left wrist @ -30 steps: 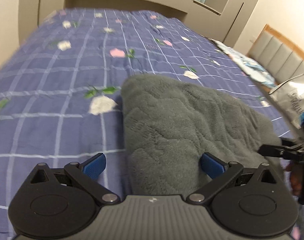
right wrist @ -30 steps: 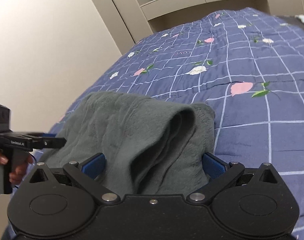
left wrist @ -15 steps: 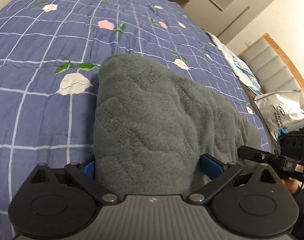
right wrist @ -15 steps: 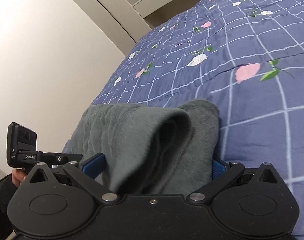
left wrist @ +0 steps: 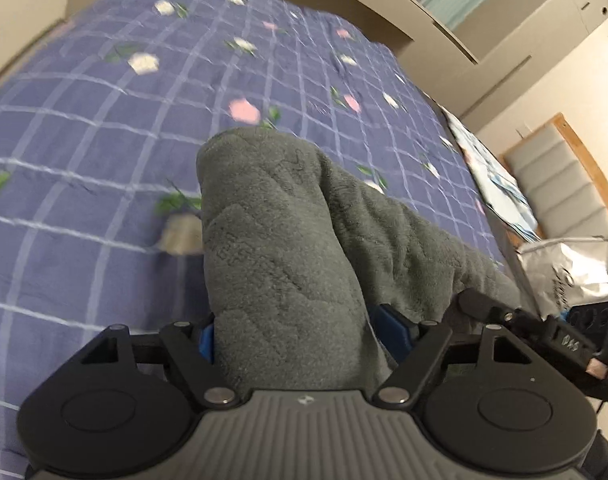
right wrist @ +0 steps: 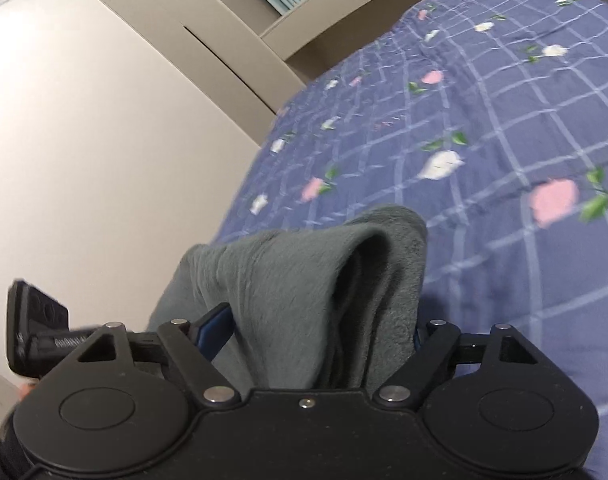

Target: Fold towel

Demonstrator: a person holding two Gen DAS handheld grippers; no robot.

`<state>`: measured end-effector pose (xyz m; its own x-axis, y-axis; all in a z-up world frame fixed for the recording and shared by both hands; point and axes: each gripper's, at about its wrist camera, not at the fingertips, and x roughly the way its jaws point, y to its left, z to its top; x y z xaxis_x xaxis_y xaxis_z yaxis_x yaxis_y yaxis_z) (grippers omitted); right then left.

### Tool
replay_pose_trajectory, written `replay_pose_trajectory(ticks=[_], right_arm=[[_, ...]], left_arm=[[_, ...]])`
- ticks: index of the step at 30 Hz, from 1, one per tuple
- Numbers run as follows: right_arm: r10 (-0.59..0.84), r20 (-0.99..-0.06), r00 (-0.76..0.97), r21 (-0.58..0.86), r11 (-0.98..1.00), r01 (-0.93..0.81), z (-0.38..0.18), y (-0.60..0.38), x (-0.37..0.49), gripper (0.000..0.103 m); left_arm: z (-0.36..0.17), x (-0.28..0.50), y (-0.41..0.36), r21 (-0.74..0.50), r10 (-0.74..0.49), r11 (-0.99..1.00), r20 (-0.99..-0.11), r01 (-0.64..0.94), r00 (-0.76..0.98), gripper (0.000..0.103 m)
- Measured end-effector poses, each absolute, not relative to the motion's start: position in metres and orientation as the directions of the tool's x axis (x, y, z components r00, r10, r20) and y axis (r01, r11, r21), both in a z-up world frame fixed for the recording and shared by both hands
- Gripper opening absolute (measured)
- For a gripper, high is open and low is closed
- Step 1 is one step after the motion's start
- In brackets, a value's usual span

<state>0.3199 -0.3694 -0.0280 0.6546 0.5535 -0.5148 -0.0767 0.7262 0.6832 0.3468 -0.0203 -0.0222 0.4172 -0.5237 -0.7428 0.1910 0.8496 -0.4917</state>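
One grey towel (left wrist: 288,248) lies on one bed covered by a blue bedspread (left wrist: 84,128) with a white grid and scattered white and pink flowers. Two hand-held grippers work on it, one at each end.

In the left wrist view, the left gripper (left wrist: 302,336) sits at the near edge of the scene with a thick roll of the towel bunched between its two blue fingertips (left wrist: 392,326). Its jaws are closing on that bundle, and the cloth fills the gap from side to side; the left pad is mostly buried in the fabric. The towel runs away from the gripper toward the far middle of the bed and also spreads off to the right, where the right gripper's black body (left wrist: 552,340) shows at the near right edge.

In the right wrist view, the right gripper (right wrist: 320,332) likewise has a doubled fold of the towel (right wrist: 304,280) between its fingers, with a dark hollow inside the fold. Its jaws are closing too, the cloth reaching both pads. The left gripper (right wrist: 36,332) appears at the near left, blurred.

One silver bag (left wrist: 564,268) lies at the right, beside a padded headboard (left wrist: 560,184). Beige cupboards (right wrist: 208,40) stand at the far side.
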Motion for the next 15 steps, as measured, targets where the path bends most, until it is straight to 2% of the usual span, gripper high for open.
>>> replay_pose_trajectory(ticks=[4,8,15], right_arm=[[0.56,-0.519,0.646,0.68,0.728,-0.085,-0.023,-0.347,0.342,0.084],[0.528,-0.568,0.632,0.638,0.767,-0.068,-0.034,-0.327,0.36,0.087],[0.442,-0.613,0.655,0.553,0.832,-0.044,-0.043,-0.318,0.354,0.097]], left_arm=[[-0.021,0.354,0.002,-0.484,-0.49,0.865,-0.76,0.132,0.428,0.08],[-0.043,0.361,0.014,-0.452,-0.436,0.89,-0.801,0.063,0.41,0.082],[-0.046,0.348,0.012,-0.398,-0.38,0.915,-0.803,0.061,0.46,0.099]])
